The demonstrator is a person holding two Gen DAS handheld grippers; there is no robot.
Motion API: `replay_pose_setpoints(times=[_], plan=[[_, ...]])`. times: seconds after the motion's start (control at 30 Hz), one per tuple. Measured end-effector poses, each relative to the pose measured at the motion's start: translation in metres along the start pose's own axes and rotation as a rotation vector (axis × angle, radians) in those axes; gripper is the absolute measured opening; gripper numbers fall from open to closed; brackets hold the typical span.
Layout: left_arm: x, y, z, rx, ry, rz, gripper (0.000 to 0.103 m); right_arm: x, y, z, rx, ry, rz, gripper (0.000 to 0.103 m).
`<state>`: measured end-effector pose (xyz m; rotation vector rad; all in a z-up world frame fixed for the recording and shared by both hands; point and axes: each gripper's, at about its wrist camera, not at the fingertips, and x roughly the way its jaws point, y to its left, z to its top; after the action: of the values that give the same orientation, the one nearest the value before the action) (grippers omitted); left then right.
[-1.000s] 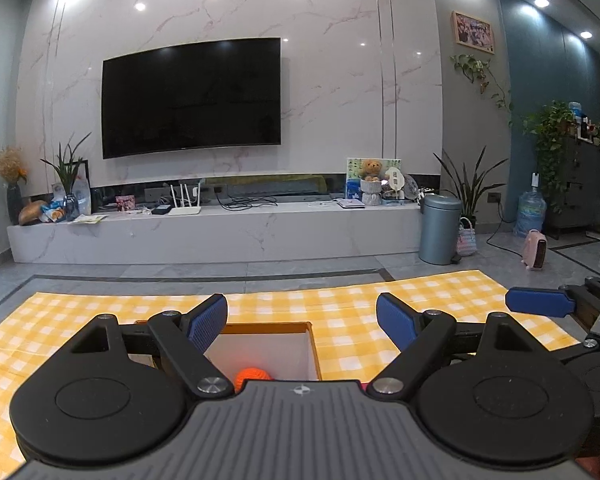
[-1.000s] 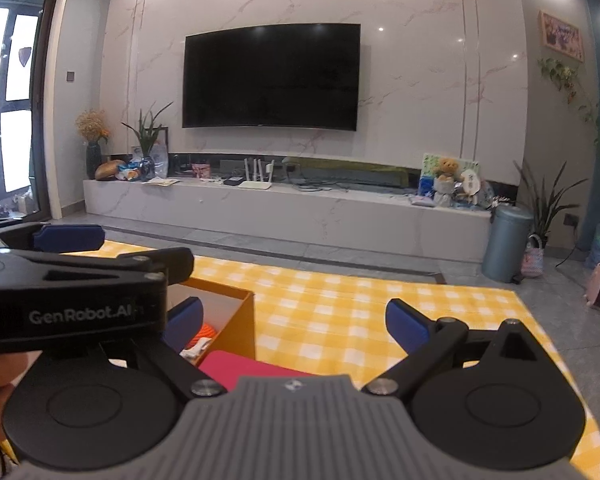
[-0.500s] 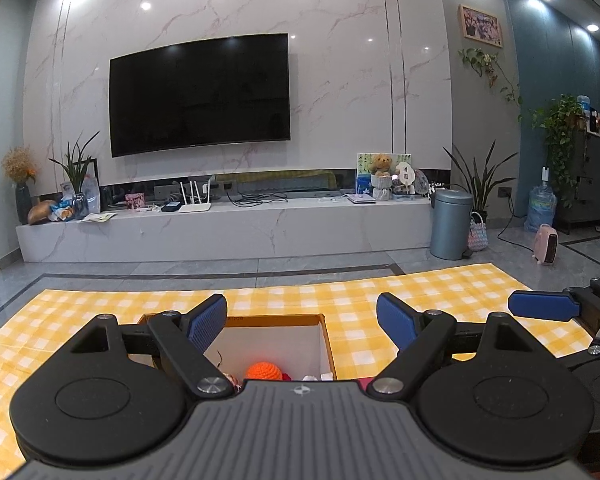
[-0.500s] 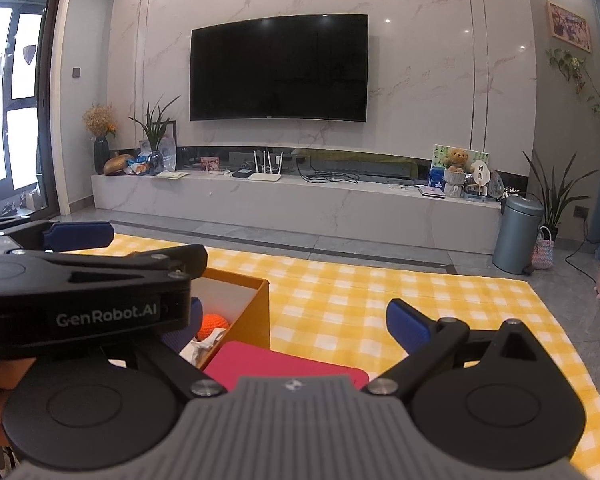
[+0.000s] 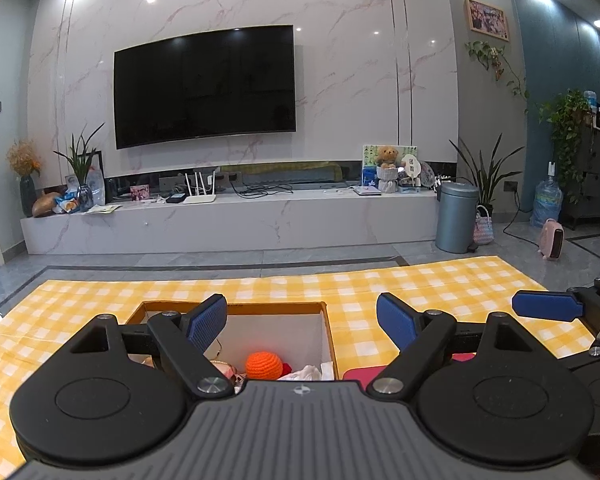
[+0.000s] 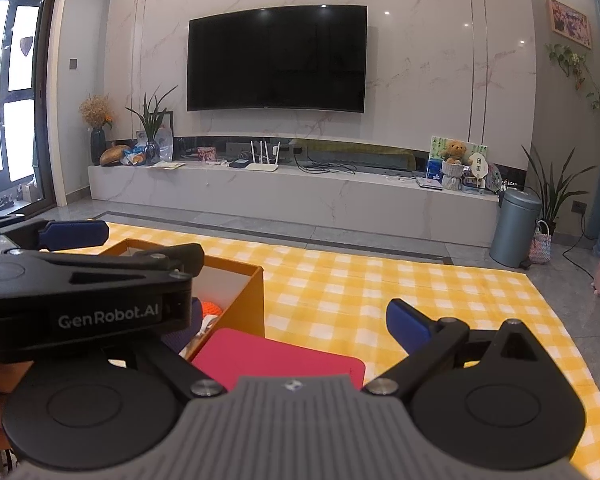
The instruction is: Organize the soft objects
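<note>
Both views have lifted so more of the open orange cardboard box shows, orange knitted ball inside it, flat red pad just right of it, left gripper and right gripper both spread, empty (left crowds right, collision risk on reaching).

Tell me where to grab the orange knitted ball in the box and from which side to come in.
Grip the orange knitted ball across its round middle, coming straight down through the open top of the box. The box walls block a sideways approach, and other soft items crowd it below. The left gripper, open and nearly above it, seems best placed.
</note>
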<state>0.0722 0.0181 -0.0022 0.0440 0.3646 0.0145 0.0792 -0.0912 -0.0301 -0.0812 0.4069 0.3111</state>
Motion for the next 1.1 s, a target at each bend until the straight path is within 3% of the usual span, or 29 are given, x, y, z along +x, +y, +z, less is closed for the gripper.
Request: replay_pose_setpoints(times=[1.1], plan=[[0.0020,0.0024,-0.0002,0.017,0.015,0.029,0.099,0.0032,0.0021,-0.0054,-0.013,0.021,-0.004,0.097]])
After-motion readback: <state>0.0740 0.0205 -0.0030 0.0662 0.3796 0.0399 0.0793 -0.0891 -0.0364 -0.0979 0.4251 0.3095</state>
